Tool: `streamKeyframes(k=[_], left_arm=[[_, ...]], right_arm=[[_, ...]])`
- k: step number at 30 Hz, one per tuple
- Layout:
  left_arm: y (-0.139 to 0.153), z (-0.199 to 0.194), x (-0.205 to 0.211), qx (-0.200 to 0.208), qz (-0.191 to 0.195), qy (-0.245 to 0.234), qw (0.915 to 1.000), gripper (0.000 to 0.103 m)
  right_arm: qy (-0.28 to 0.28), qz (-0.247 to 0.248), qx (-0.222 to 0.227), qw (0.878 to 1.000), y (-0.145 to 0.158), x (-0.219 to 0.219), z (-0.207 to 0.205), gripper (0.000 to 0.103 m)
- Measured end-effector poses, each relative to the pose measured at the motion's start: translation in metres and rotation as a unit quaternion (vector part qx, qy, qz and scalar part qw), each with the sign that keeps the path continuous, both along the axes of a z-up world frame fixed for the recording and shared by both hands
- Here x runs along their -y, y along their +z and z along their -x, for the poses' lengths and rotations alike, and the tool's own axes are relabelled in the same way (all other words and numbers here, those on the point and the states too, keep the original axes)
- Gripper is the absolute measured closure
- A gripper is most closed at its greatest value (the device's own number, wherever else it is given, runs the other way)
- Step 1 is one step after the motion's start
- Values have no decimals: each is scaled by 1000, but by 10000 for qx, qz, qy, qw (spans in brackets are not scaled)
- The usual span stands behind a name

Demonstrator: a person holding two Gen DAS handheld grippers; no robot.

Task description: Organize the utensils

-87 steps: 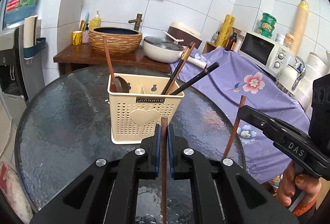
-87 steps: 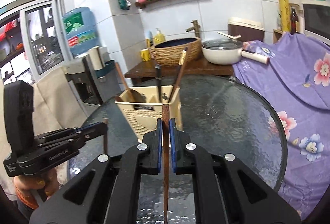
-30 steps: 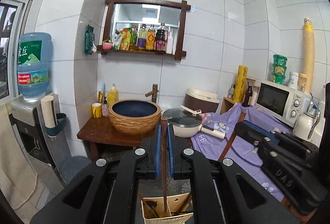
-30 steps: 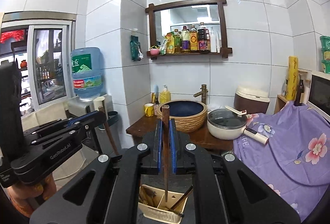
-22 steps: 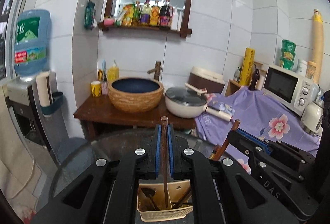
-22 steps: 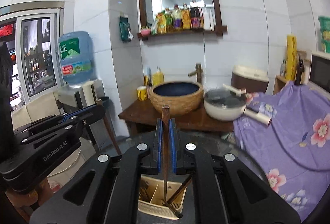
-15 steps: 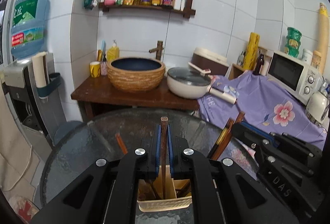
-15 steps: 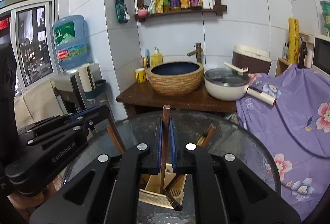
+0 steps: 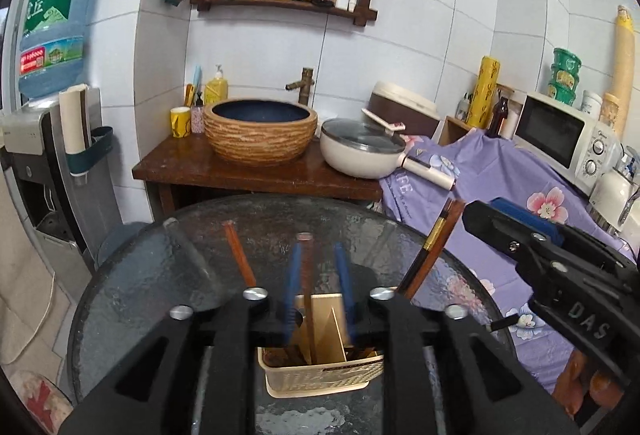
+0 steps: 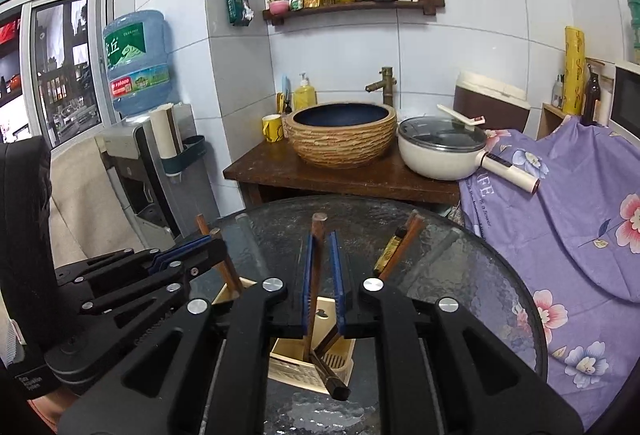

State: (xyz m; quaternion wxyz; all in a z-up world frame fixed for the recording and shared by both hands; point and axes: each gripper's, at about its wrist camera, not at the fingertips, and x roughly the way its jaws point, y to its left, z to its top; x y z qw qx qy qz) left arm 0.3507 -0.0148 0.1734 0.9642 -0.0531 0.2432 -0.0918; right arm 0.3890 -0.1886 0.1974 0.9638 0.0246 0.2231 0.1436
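A cream perforated utensil basket (image 9: 320, 375) stands on the round glass table (image 9: 160, 295), right under both grippers; it also shows in the right wrist view (image 10: 296, 371). My left gripper (image 9: 318, 255) is open, and a brown chopstick (image 9: 307, 275) stands loose between its blue pads, its lower end in the basket. My right gripper (image 10: 321, 239) is open too, with a brown chopstick (image 10: 314, 275) leaning on its left pad and reaching into the basket. More chopsticks (image 9: 432, 255) and a wooden spoon handle (image 9: 239, 255) stand in the basket.
Behind the table stands a wooden stand (image 9: 256, 175) with a woven basin (image 9: 260, 131) and a white pan (image 9: 360, 151). A purple flowered cloth (image 10: 560, 215) covers the counter at right, with a microwave (image 9: 560, 135). A water dispenser (image 9: 48, 155) stands at left.
Both grippers came down over the basket and opened. The two chopsticks that they held shut now stand loose between the pads with their ends in the basket.
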Motion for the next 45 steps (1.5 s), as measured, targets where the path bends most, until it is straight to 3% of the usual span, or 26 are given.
streamKeyframes(k=[2,3,6,7,9,12,17,22,25,27,30,33,39,45], left_arm=[[6,15,-5,239,59,60,9997,43],[11,29,-11,462,80,144,9988,30],[18,60,-21,929,57,321,9951,7],[20,75,-25,1145,57,369,9927,7],[19,99,-29,1387,19,355,9897,6],[11,125,-27,1512,-80,325,9879,6],[-26,174,-25,1600,-230,488,9856,6],[-72,204,-35,1177,-137,456,9919,6],[-96,232,-40,1158,-5,489,9921,6],[-111,250,-36,1155,-154,455,9921,6],[-129,272,-27,1083,-398,474,9922,6],[-145,287,-21,787,-352,395,9955,6],[-163,317,-17,509,-320,364,9975,6],[-164,340,-23,621,-363,421,9965,6]], right_arm=[[-110,-132,293,9994,9,11,15,40],[-177,-173,466,9986,13,15,24,37],[-266,-103,859,9959,23,23,54,28],[-302,-90,1026,9942,24,26,67,17],[-343,-53,1344,9903,23,28,93,6],[-267,145,1617,9864,12,25,129,6],[-151,229,1634,9862,-26,22,176,6],[-222,164,1609,9866,-70,26,218,6],[-88,-292,1342,9905,-100,34,242,6],[-130,-428,1259,9910,-117,37,258,6],[-93,-373,1216,9918,-141,35,287,6],[-61,-198,1198,9926,-161,29,313,6],[-25,-30,1110,9938,-195,25,361,6],[-179,38,1170,9930,-203,33,388,6]])
